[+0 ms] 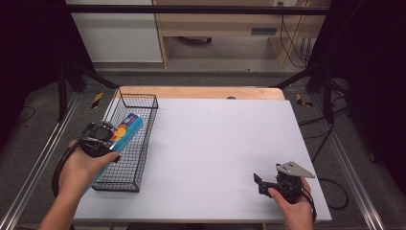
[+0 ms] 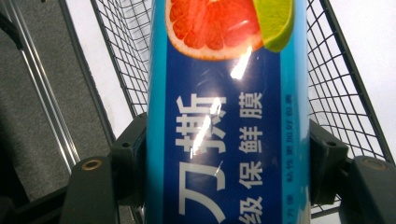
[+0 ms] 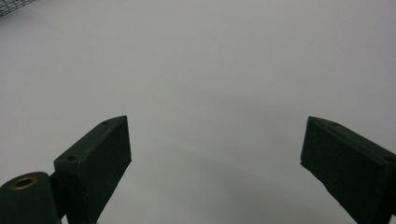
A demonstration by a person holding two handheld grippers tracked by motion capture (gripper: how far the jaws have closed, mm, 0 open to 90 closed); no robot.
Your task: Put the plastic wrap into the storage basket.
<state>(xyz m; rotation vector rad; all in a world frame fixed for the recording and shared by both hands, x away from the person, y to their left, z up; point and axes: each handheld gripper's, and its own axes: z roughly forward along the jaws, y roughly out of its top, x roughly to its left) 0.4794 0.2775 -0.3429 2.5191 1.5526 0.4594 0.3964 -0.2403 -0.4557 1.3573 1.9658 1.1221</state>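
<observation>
A long blue box of cling film (image 1: 127, 128) with a grapefruit and lime picture hangs over the black wire basket (image 1: 143, 143) at the table's left. My left gripper (image 1: 106, 139) is shut on the near end of the box. In the left gripper view both black pads press the sides of the box (image 2: 224, 140), with the basket mesh (image 2: 341, 93) beneath it. My right gripper (image 1: 258, 184) rests near the table's front right corner, held by a hand. Its jaws (image 3: 215, 158) stand wide apart over bare table with nothing between them.
A white table top (image 1: 220, 143) spreads between the two grippers. The basket has tall wire walls along the left edge. Behind the table are a wooden strip (image 1: 201, 92), dark frame posts and cables on the floor.
</observation>
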